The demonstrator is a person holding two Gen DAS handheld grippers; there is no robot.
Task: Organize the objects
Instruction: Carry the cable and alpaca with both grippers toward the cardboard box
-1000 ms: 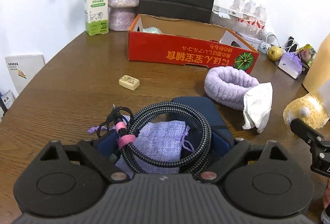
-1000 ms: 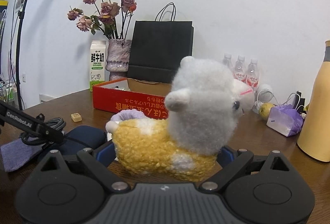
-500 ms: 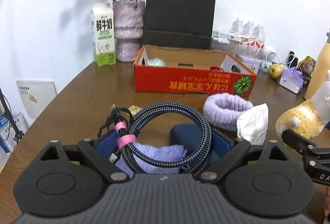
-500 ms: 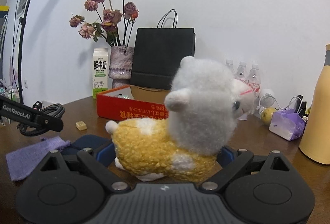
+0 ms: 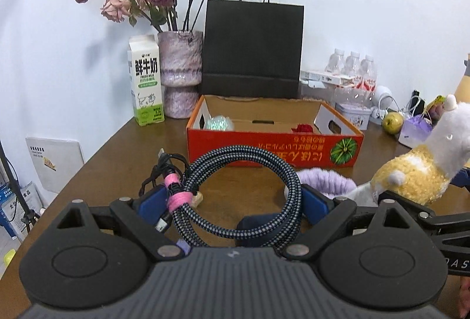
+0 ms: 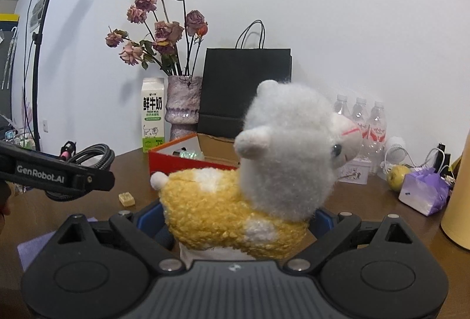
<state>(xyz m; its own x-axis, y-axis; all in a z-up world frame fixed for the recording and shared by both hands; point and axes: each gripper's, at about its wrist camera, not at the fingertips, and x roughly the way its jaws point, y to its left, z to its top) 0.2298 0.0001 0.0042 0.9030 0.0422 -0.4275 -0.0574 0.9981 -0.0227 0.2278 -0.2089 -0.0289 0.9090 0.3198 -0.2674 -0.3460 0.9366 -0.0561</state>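
My left gripper [image 5: 232, 204] is shut on a coiled black braided cable [image 5: 273, 169] with a pink tie, held above the table. My right gripper [image 6: 238, 216] is shut on a yellow and grey plush alpaca [image 6: 264, 172], also lifted; the alpaca shows at the right of the left wrist view [image 5: 417, 172]. The open red cardboard box [image 5: 273, 151] stands ahead on the brown table [image 5: 117, 160] and holds a shiny ball [image 5: 218, 123] and a red item [image 5: 302, 128]. The cable also shows at the left of the right wrist view [image 6: 94, 154].
A purple headband [image 5: 326, 181], a dark blue pouch [image 5: 258, 225] and a small tan block [image 6: 127, 198] lie on the table. A milk carton [image 5: 145, 81], flower vase [image 5: 179, 72], black paper bag [image 5: 254, 46], water bottles [image 5: 352, 69], a pear [image 6: 396, 176] and a yellow bottle [image 6: 458, 201] stand at the back and right.
Both grippers have risen with their loads. The left view tilted up from the tabletop toward the box and wall; the purple cloth and pouch dropped below it. The alpaca rose higher.
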